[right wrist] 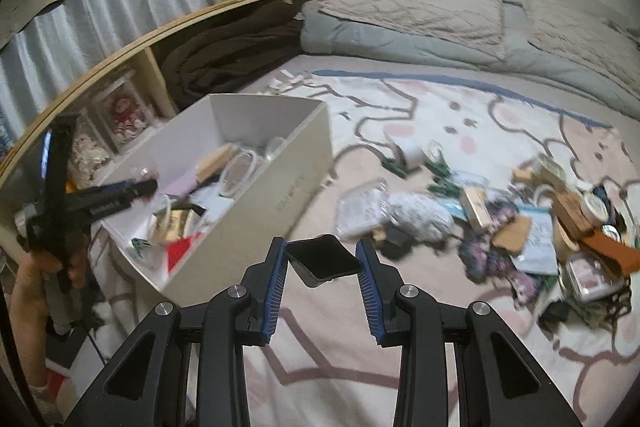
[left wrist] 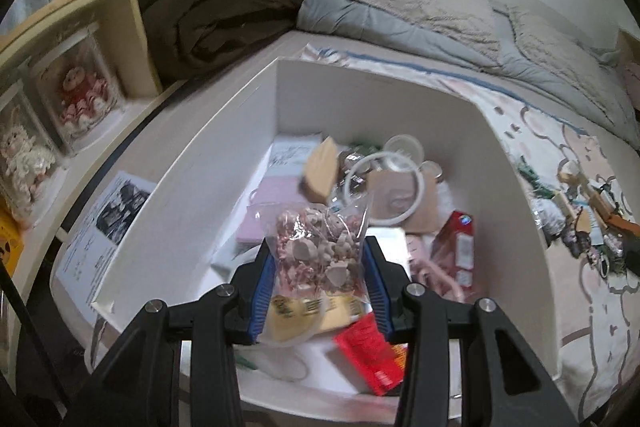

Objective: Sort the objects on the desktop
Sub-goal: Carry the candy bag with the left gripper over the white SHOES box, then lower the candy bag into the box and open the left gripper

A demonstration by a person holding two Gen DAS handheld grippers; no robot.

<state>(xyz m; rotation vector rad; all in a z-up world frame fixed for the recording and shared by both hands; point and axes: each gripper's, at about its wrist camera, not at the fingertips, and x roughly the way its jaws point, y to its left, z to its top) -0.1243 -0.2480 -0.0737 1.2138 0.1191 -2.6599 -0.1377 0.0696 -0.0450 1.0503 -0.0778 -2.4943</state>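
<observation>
Glossy clear plastic bag (left wrist: 316,247); matt white cardboard box (left wrist: 224,147); matt black plastic tray (right wrist: 324,261); soft cloth blanket (right wrist: 440,115).

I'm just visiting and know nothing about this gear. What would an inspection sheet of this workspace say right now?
Surface: a bed with a patterned blanket.
Job's things: a white box partly filled; a loose pile of small items on the blanket.
Clutter: a folded grey quilt at the bed's far end.
Grippers: left gripper holds a clear bag of trinkets over the box; right gripper holds a small black tray.
Cables: nothing seen.
Surroundings: wooden shelf with boxed dolls, curtain behind.
</observation>
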